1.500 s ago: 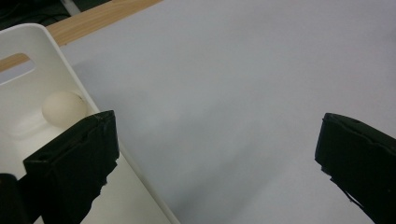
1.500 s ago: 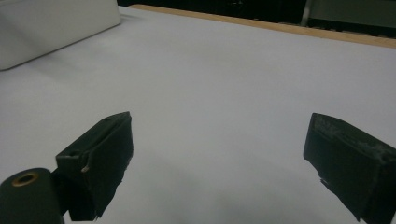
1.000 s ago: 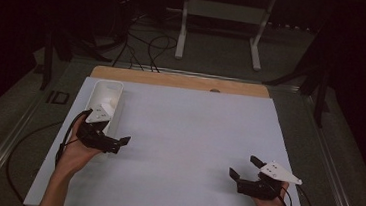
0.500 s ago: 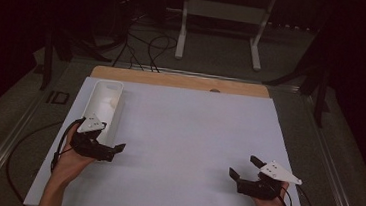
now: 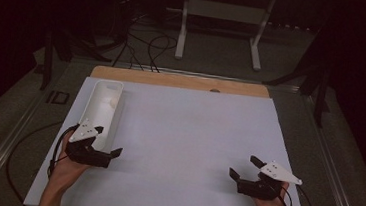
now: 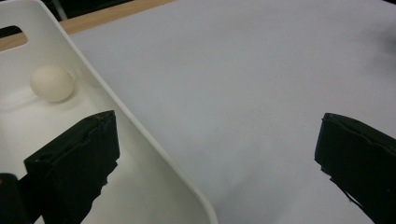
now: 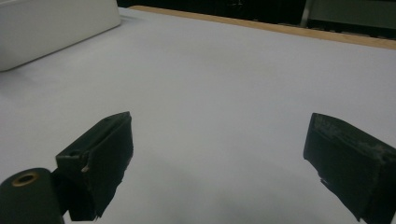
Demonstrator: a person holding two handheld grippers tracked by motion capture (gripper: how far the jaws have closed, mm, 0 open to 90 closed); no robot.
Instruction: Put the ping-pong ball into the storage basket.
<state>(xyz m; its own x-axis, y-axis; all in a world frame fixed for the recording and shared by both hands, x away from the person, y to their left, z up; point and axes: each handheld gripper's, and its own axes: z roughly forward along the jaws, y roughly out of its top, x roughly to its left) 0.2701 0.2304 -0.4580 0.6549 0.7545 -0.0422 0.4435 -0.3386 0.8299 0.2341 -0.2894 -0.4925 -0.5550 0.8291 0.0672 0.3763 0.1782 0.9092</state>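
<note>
A long white tray [image 5: 94, 118] lies along the left side of the white table sheet. A pale egg [image 6: 52, 83] rests near the tray's far end, also visible in the high view as the egg [image 5: 113, 101]. My left gripper [image 5: 104, 144] hovers open at the tray's near end, one jaw over the tray's inside and the other over the bare sheet, with nothing between them. In its own view the left gripper [image 6: 219, 158] straddles the tray's rim [image 6: 140, 140]. My right gripper [image 5: 246, 168] stands open and empty near the front right of the table.
The white sheet [image 5: 193, 134] covers a wooden table whose far edge [image 5: 183, 81] shows as a tan strip. Beyond it are cables and a white metal stand [image 5: 223, 16] on a dark floor. The tray's side [image 7: 51, 25] appears at the upper left of the right gripper view.
My left gripper has drawn back toward the front of the table, from mid-tray to the tray's near end. The right gripper has stayed still.
</note>
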